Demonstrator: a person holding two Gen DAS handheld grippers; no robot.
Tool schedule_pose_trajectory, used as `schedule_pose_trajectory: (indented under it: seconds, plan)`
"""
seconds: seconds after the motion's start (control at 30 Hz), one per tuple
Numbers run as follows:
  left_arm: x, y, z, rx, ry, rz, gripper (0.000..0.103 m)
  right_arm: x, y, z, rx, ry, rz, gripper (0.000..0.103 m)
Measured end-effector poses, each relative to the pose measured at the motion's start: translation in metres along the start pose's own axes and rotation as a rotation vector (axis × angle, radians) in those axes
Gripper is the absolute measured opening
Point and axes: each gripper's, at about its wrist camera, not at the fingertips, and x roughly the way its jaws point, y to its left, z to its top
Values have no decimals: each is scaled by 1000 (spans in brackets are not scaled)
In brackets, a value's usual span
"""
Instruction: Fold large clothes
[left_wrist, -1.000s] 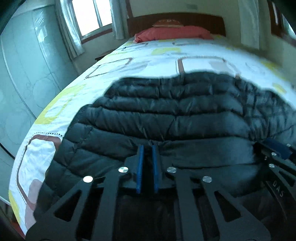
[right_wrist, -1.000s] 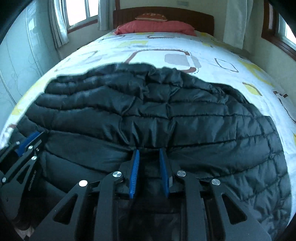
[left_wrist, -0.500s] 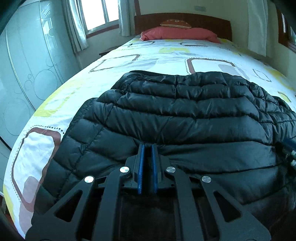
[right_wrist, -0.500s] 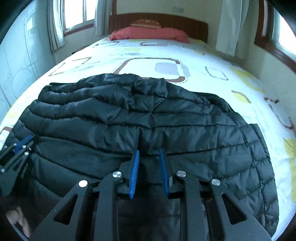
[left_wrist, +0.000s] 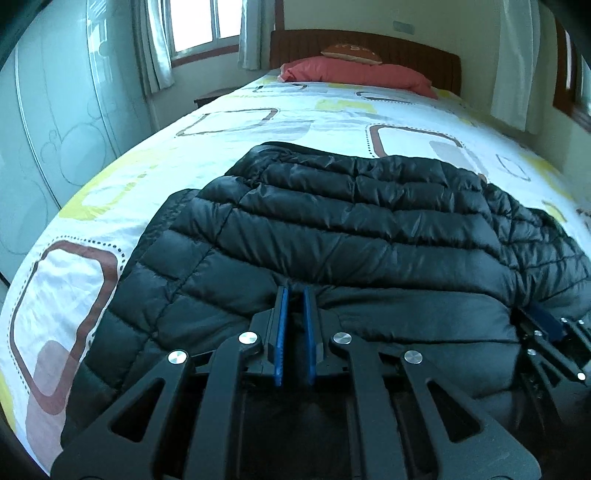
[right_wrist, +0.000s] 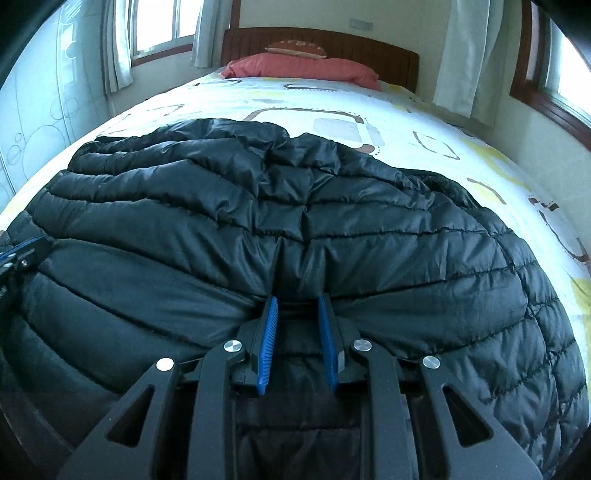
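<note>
A large black quilted puffer jacket (left_wrist: 351, 229) lies across the near end of the bed, its near edge doubled over; it also fills the right wrist view (right_wrist: 332, 229). My left gripper (left_wrist: 294, 295) is shut on the jacket's near edge, its blue pads almost together with fabric between them. My right gripper (right_wrist: 295, 301) is shut on a thicker bunch of the same edge, further right. Each gripper shows at the side of the other's view: the right one (left_wrist: 550, 328), the left one (right_wrist: 18, 258).
The bed (left_wrist: 229, 155) has a white sheet with yellow, brown and grey squares. A red pillow (left_wrist: 354, 74) and a wooden headboard (right_wrist: 369, 51) are at the far end. A pale wardrobe (left_wrist: 55, 122) stands on the left; curtained windows (right_wrist: 554, 51) flank the bed.
Both grippers have carried the held jacket edge forward over the rest of the jacket and lowered it. More bed sheet shows beyond the jacket. Both grips are unchanged.
</note>
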Motion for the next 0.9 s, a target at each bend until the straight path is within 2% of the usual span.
schedule_pose_trajectory:
  seconds: [0.17,0.27,0.3,0.4,0.43,0.53,0.6,0.7,0.8,0.9]
  plan:
    - [-11,11,2,-22,5,9,15,0,3,-1,-1,-5,-7,23]
    - [-19,31,5,-76,-6,32,40,0,1,0,-2,-5,-7,23]
    - [-22,43,7,-109,-13,58,52,0,1,-1,-3,-7,-8,23]
    - [-24,75,8,-192,-2,69,70,-2,3,-1,-1,-10,-9,23]
    - [-21,92,7,-241,23,52,79,-2,3,0,1,-11,-8,23]
    - [-13,131,3,-369,62,-17,82,-2,2,-1,1,-12,-8,23]
    - [-5,157,-2,-483,88,-111,84,-2,3,-1,0,-13,-10,23]
    - [15,175,-10,-620,160,-265,84,-2,2,-1,1,-13,-8,23]
    - [38,172,-14,-660,230,-361,84,-1,2,-1,0,-13,-9,23]
    - [47,167,-14,-662,241,-383,90,-2,2,-1,-1,-15,-12,23]
